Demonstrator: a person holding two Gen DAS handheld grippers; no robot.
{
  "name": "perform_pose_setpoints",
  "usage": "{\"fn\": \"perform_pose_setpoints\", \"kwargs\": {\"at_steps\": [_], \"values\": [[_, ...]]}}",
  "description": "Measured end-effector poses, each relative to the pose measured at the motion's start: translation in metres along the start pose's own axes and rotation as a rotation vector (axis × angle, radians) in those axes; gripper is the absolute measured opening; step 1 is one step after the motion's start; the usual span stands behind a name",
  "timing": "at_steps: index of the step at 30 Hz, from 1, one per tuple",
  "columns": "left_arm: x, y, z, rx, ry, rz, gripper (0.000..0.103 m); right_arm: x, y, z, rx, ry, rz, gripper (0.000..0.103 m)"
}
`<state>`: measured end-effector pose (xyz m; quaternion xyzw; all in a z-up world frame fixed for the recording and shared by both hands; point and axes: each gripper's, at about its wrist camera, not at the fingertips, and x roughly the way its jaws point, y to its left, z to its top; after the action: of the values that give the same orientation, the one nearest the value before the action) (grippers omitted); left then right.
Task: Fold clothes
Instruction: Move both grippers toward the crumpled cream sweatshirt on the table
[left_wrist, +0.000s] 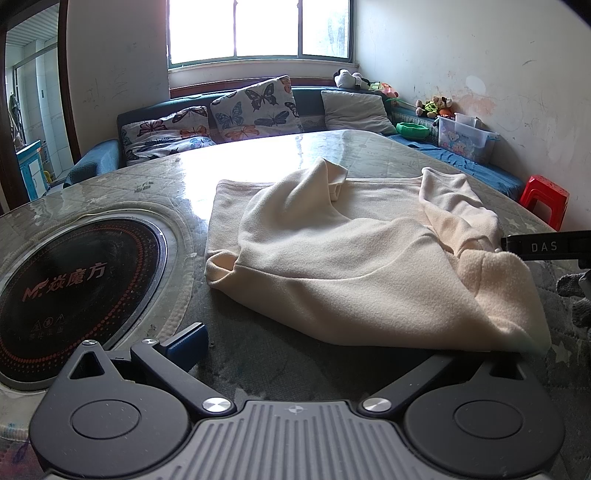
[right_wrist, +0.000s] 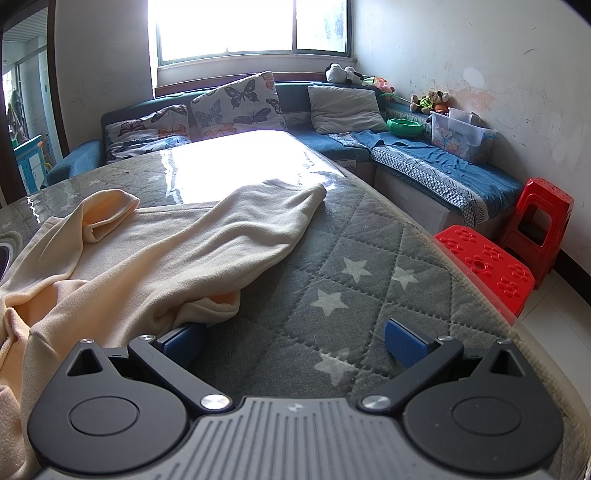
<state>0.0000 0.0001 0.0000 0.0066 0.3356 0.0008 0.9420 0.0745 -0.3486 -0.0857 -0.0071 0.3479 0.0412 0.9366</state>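
A cream fleece garment lies rumpled on the grey star-quilted table, with both sleeves thrown over its body. It also shows in the right wrist view, with one sleeve stretched away to the far right. My left gripper is open; its left blue pad shows and the garment's near edge hides the right finger. My right gripper is open and empty, its left fingertip touching the garment's near fold. The right gripper's side shows at the left wrist view's right edge.
A round black induction hob is set into the table at the left. Two red plastic stools stand by the table's right edge. A blue sofa with butterfly cushions, toys and a plastic box runs along the far walls.
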Motion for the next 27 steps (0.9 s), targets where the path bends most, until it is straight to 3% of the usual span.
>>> {"fn": "perform_pose_setpoints", "kwargs": {"at_steps": [27], "values": [[-0.035, 0.01, -0.011, -0.046, 0.017, 0.046, 0.103, -0.037, -0.002, -0.021, -0.044, -0.002, 0.037, 0.103]]}}
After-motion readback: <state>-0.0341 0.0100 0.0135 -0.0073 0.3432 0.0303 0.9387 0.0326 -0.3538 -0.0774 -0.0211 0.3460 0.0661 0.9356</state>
